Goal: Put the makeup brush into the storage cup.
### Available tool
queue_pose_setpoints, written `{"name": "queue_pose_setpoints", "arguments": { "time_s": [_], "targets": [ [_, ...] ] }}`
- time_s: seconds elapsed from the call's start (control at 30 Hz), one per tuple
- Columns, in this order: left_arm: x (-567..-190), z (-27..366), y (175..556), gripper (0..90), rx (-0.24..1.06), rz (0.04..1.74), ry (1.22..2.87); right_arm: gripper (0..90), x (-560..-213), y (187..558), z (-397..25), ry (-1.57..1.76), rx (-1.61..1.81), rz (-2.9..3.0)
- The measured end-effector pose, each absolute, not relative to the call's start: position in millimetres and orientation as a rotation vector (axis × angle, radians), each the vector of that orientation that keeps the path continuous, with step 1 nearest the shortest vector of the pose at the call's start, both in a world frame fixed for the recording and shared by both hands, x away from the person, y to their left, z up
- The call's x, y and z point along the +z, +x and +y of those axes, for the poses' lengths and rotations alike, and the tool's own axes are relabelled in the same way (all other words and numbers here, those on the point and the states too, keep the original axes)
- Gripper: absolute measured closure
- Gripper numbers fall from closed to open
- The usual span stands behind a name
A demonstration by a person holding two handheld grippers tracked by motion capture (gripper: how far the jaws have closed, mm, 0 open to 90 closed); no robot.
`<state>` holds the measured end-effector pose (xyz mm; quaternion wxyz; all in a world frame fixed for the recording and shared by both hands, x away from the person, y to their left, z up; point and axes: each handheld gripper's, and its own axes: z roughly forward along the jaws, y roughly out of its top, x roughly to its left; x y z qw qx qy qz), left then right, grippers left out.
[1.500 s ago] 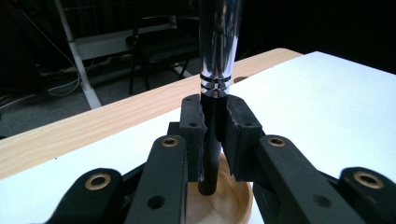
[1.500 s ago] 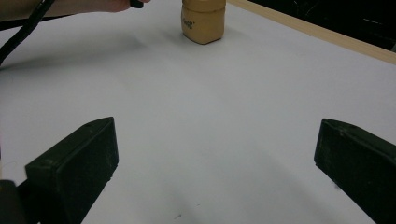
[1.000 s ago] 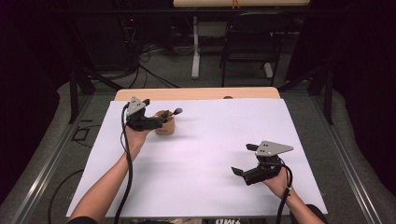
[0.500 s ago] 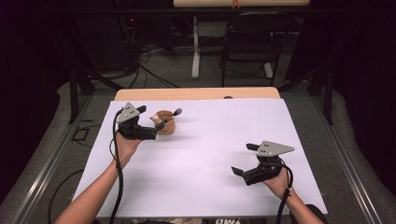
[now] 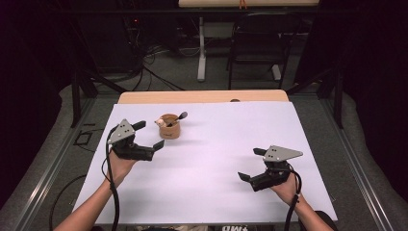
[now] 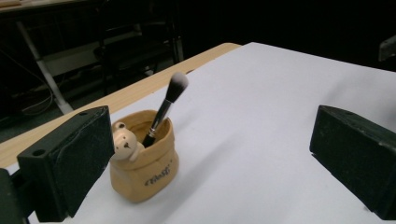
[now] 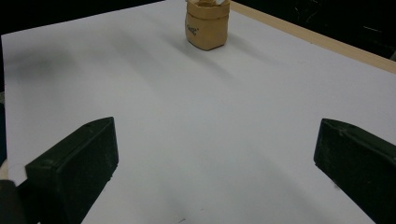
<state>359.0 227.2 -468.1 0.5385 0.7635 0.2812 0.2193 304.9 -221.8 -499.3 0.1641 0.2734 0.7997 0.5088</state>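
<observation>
Spreading wide with nothing between them, the two black jaws of the left gripper [image 5: 148, 134] hover just left of a small tan pouch-shaped holder [image 5: 169, 127], apart from it. In the left gripper view the same holder [image 6: 142, 161] stands upright beside the left jaw, with a cream bear figure [image 6: 124, 144] peeking over its rim and a dark-handled makeup brush with a pale fluffy head [image 6: 167, 105] leaning out to the right. The holder sits on the white sheet [image 5: 216, 159] covering the table, in its far left part, close to the bare wooden table edge [image 5: 202, 96] that runs along the far side.

The right gripper [image 5: 252, 164] also holds its jaws well apart and empty, low over the near right part of the sheet, well away from the holder. In the right gripper view the holder [image 7: 207, 24] appears far off, beyond a bare stretch of white sheet.

Each gripper is held by a hand, left hand [image 5: 119, 166] and right hand [image 5: 287, 187], with forearms entering from the near edge. A black cable [image 5: 111, 192] trails from the left gripper along the arm. Beyond the table, a dark chair [image 5: 252, 53] stands on a grey floor.
</observation>
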Motion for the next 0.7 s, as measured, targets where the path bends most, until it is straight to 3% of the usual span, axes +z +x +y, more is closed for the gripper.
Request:
{"name": "queue_pose_setpoints", "arguments": {
  "time_s": [0.7],
  "targets": [
    [-492,246,307,0.0,0.417,0.687,1.859,0.0,-501,305,-220,0.774,1.432,2.298]
  ]
}}
